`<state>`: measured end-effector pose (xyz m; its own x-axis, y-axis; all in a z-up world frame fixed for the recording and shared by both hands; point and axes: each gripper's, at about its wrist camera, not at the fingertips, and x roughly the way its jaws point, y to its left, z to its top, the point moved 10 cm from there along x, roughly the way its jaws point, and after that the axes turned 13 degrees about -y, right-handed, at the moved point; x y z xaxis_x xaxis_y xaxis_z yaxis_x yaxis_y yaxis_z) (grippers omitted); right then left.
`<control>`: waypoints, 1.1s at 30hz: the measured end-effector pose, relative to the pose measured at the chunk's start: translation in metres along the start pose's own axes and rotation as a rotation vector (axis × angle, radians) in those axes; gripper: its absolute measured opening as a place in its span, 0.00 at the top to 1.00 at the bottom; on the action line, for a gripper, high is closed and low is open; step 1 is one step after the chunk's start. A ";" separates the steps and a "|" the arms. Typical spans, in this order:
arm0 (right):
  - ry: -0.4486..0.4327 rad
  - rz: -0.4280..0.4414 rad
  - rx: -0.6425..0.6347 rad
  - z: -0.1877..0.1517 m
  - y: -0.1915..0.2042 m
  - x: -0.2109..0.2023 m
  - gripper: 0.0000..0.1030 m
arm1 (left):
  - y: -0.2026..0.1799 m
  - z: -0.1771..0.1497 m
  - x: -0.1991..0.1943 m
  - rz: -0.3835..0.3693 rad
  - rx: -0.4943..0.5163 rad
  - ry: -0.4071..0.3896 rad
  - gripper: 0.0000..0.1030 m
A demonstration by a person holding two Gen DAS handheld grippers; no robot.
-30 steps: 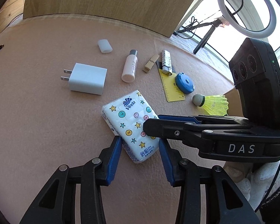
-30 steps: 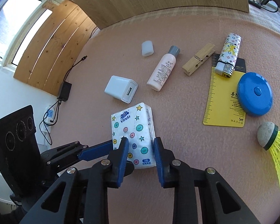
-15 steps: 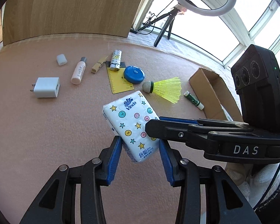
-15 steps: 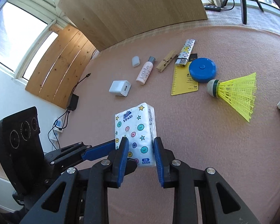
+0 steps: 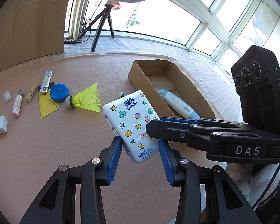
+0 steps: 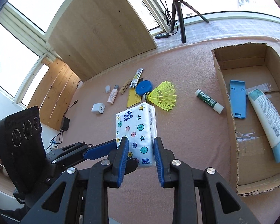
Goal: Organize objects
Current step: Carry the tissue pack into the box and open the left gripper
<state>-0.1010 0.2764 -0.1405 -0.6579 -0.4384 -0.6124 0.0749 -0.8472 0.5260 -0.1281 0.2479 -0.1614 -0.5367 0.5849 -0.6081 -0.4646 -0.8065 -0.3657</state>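
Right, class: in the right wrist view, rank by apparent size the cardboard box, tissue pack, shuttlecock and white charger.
1. Cardboard box
2. Tissue pack, though it is held close to the camera, which inflates it
3. Shuttlecock
4. White charger

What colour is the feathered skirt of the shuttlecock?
Bright yellow skirt of the shuttlecock; clearest in the right wrist view.

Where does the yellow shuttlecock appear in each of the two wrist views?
Left wrist view: the yellow shuttlecock lies left of centre on the pink surface, left of the tissue pack.
Right wrist view: it lies just above centre, beyond the pack.
Shared landmark: the blue round case touching its cork end.
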 end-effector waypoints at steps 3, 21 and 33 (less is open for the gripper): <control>-0.036 -0.035 0.021 0.005 -0.018 -0.020 0.75 | -0.028 0.003 0.013 -0.040 0.036 0.010 0.57; -0.130 -0.178 0.094 0.017 -0.121 -0.091 0.76 | -0.137 0.006 0.083 -0.157 0.157 0.074 0.57; -0.151 -0.199 0.094 0.024 -0.138 -0.094 0.57 | -0.137 0.007 0.093 -0.108 0.196 0.081 0.20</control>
<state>-0.0669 0.4417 -0.1411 -0.7576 -0.2099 -0.6180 -0.1326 -0.8776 0.4607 -0.1194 0.4132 -0.1636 -0.4222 0.6515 -0.6303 -0.6481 -0.7031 -0.2926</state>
